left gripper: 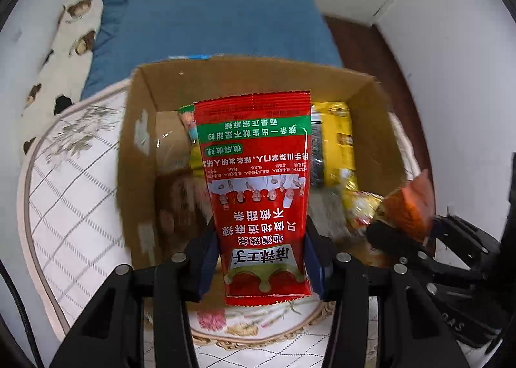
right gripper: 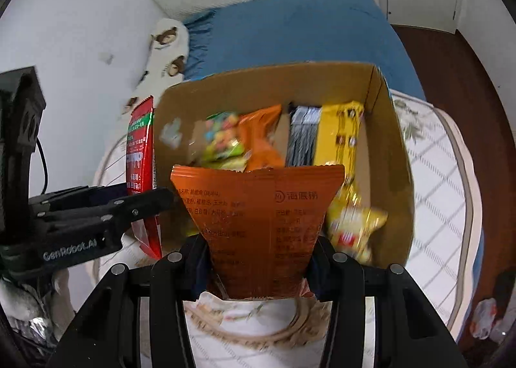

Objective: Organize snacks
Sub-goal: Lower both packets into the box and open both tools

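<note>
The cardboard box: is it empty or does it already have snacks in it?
Not empty. The cardboard box is open-topped and holds several snacks, including a yellow packet and an orange packet.

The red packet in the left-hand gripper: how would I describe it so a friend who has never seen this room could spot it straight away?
Start at the open cardboard box on the patterned white cloth before the blue bed. In front of its near side, the left gripper pinches a tall, flat red packet. Unlike the orange packet held beside it, it has a green band and white Chinese lettering.
</note>
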Demonstrator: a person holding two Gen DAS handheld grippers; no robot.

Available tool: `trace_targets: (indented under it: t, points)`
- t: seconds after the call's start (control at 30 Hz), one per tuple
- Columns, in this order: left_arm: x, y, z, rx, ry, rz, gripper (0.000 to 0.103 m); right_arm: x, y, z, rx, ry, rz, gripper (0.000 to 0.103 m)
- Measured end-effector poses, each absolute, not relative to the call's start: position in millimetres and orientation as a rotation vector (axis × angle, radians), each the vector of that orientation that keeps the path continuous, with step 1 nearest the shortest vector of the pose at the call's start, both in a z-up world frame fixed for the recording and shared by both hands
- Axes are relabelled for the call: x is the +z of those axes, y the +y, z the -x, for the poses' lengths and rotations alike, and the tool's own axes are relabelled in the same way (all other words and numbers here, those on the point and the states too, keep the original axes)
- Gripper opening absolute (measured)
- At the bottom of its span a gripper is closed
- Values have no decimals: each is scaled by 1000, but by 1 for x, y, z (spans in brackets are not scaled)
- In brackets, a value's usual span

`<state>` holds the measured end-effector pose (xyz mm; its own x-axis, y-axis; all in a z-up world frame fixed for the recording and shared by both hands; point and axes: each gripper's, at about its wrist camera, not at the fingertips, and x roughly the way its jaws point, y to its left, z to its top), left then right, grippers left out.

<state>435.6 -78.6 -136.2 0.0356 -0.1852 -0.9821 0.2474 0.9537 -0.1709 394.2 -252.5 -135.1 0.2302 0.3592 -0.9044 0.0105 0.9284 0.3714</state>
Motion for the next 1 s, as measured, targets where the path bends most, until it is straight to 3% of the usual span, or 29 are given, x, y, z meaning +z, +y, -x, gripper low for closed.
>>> trace_targets:
  t: [0.37, 0.43, 0.47, 0.5, 0.6, 1.0]
  points:
    - [-220, -96, -513, -298, 1729, -73, 48, -215, -253, -483, 155, 1520, -279, 53]
    - [-230, -96, -516, -300, 1748, -71, 54, -232, -255, -489, 128, 1585, -275, 78]
    - [-232, -95, -516, -297, 1743, -76, 58, -237, -256, -491, 119, 1605, -262, 101]
    - [-233, -95, -516, -291, 1739, -80, 69, -242, -257, -491, 115, 1617, -243, 103]
    - [-233, -90, -514, -274, 1720, -75, 80, -249, -261, -489, 100, 1625, -237, 103]
    - [-185, -80, -468, -226, 1515, -110, 80, -218, -273, -457, 77, 1498, -201, 103]
